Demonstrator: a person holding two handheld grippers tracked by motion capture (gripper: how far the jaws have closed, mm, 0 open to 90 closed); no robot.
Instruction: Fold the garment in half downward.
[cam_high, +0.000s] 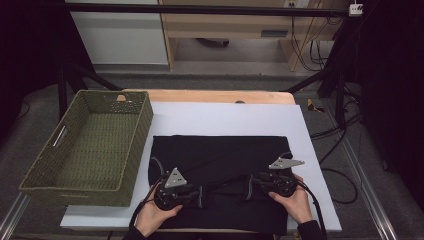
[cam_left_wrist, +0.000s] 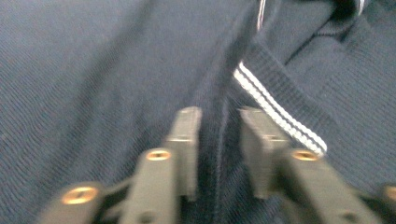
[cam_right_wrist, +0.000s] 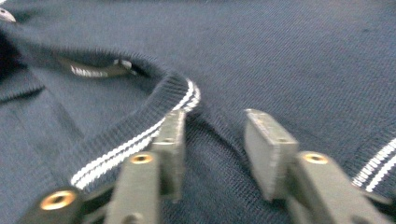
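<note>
A white surface (cam_high: 225, 117) carries a green basket (cam_high: 85, 145) at its left edge and a dark shirt (cam_high: 220, 155) spread across its middle and near edge. The left gripper (cam_high: 200, 192) and the right gripper (cam_high: 248, 186) lie near the near edge, each part open astride a fold of shirt by the striped collar (cam_right_wrist: 140, 135), pads not pressing.

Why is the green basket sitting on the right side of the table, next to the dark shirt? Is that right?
Not quite. The high view shows the green basket on the left side of the table, not the right. It does sit next to the dark shirt.
</note>
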